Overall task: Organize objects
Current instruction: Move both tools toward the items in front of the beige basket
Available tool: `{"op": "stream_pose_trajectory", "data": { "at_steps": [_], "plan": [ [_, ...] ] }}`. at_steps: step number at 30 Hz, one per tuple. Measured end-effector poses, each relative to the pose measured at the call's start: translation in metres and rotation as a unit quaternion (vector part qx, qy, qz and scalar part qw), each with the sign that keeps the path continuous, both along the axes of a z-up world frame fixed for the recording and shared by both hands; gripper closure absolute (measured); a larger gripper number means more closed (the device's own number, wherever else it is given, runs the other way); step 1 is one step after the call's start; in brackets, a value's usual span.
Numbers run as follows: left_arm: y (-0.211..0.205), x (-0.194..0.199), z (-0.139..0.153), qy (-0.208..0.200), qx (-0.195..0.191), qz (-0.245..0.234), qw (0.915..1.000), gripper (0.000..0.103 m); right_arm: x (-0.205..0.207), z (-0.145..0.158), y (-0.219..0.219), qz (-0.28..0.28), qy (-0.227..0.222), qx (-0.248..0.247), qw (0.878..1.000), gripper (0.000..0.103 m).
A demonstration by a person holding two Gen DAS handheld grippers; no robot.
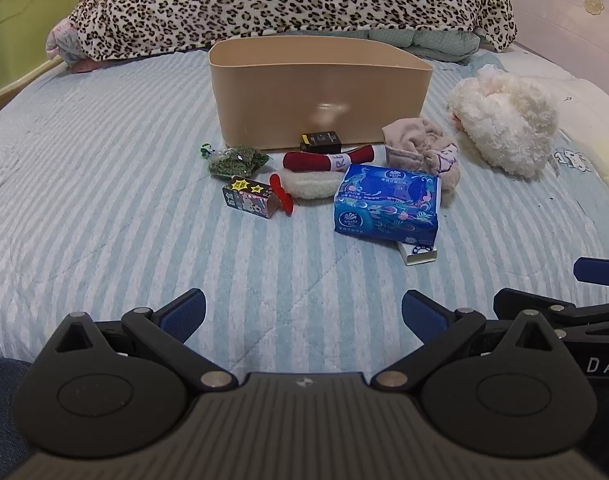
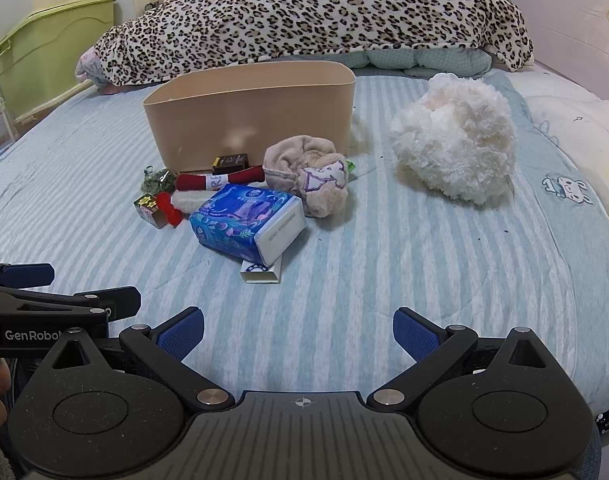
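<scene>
A tan bin (image 1: 316,92) (image 2: 248,120) stands on the striped bed. In front of it lie a blue tissue pack (image 1: 386,204) (image 2: 244,220), a small white box (image 1: 418,254) (image 2: 262,272), a red rolled cloth (image 1: 324,160) (image 2: 216,180), a black box (image 1: 320,142) (image 2: 230,163), a green packet (image 1: 236,162) (image 2: 158,180), a patterned small box (image 1: 248,196) (image 2: 150,209), a red bow (image 1: 280,192) (image 2: 169,207) and a pink crumpled cloth (image 1: 420,152) (image 2: 308,172). My left gripper (image 1: 304,316) and right gripper (image 2: 298,334) are open and empty, low over the near bed, well short of the objects.
A fluffy white plush (image 1: 504,128) (image 2: 456,140) lies to the right of the bin. A leopard-print blanket (image 1: 284,4) (image 2: 316,16) is piled behind. A green storage box (image 2: 52,48) stands off the bed at left. The two grippers are side by side.
</scene>
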State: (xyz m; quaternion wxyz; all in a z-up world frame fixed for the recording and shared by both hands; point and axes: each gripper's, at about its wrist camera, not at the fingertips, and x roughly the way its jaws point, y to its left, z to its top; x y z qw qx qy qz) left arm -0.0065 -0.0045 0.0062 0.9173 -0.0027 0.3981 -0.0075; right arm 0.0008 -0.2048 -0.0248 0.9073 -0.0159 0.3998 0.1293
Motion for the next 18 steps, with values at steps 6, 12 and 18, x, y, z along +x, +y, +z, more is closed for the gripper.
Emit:
{"op": "stream_pose_trajectory", "data": {
  "at_steps": [6, 12, 18],
  "plan": [
    [0.0012, -0.0002, 0.0007, 0.002, -0.004, 0.0, 1.0, 0.0, 0.0001, -0.0009, 0.0004, 0.0, 0.001, -0.001, 1.0, 0.001],
    [0.0018, 0.0002, 0.0007, 0.002, -0.004, 0.0, 1.0, 0.0, 0.001, -0.0038, -0.0003, -0.003, 0.003, -0.003, 1.0, 0.001],
    [0.0018, 0.0001, 0.0005, 0.002, -0.004, 0.001, 1.0, 0.0, 0.0011, -0.0033, -0.0004, -0.003, 0.003, -0.003, 1.0, 0.001]
  ]
}}
